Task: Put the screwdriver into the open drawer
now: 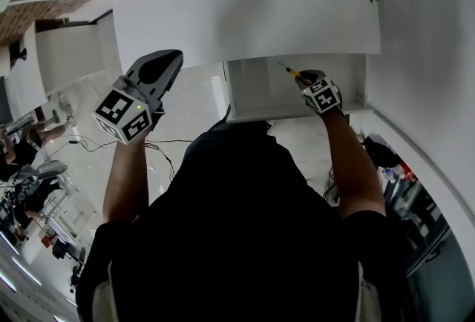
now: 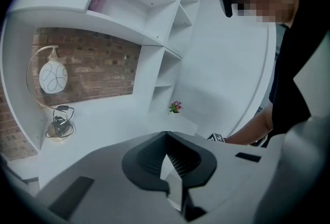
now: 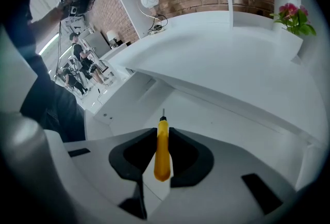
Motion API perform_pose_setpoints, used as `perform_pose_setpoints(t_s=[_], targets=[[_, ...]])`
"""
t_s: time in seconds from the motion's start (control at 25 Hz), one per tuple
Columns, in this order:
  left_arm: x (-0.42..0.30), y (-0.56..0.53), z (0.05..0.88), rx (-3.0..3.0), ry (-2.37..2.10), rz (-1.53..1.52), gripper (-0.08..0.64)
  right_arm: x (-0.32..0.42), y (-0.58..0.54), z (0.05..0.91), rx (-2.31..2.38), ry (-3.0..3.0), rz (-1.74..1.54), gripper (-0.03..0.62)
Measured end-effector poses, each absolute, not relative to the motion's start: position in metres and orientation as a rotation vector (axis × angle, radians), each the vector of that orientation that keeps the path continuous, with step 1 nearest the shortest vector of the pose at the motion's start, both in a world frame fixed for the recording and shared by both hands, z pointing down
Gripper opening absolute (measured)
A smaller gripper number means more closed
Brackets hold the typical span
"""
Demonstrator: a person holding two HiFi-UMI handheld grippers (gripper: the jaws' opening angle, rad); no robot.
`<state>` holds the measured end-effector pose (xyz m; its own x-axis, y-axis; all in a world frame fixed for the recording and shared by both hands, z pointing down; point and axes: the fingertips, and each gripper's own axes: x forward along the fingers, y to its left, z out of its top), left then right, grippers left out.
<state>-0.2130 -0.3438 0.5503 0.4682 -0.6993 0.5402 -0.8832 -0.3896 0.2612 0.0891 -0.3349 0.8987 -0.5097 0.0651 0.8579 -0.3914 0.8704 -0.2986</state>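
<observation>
Seen from above, a person stands at a white tabletop (image 1: 245,9) with an open drawer (image 1: 256,87) pulled out from beneath its near edge. The right tool (image 1: 306,79) hangs over the drawer's right part, its jaws clamped on the yellow handle of a small screwdriver (image 1: 291,72). The right gripper view shows the screwdriver (image 3: 162,148) lying along the jaws. Its thin metal tip points away toward the drawer's bare white floor (image 3: 227,125).

The left tool (image 1: 165,59) is raised well to the left of the drawer. Its jaws (image 2: 167,138) are together with nothing between them.

The screwdriver looks light and stiff. The smooth plastic handle could slide in a loose grip. The thick middle of the handle, where the jaws sit now, seems the best hold, since the slim shaft offers little to pinch.
</observation>
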Motion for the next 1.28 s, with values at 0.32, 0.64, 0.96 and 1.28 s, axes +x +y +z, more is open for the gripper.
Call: perform_pose_setpoints(t_s=[0.32,0.64,0.96,1.28], targets=[[-0.218,-0.343,0.563,2.162,-1.305,0.484,0.015,0.085,-0.329,0.909,0.193,-2.013,0.54,0.078],[-0.216,-0.342,0.576,2.157,-1.256,0.502,0.015,0.087,-0.324,0.927,0.164,-1.989,0.539,0.078],[-0.217,-0.347,0.59,2.148,-1.225,0.485,0.015,0.087,-0.323,0.946,0.13,-1.966,0.529,0.078],[-0.219,-0.348,0.605,2.125,-1.213,0.48,0.015,0.088,-0.322,0.967,0.099,-1.938,0.527,0.077]])
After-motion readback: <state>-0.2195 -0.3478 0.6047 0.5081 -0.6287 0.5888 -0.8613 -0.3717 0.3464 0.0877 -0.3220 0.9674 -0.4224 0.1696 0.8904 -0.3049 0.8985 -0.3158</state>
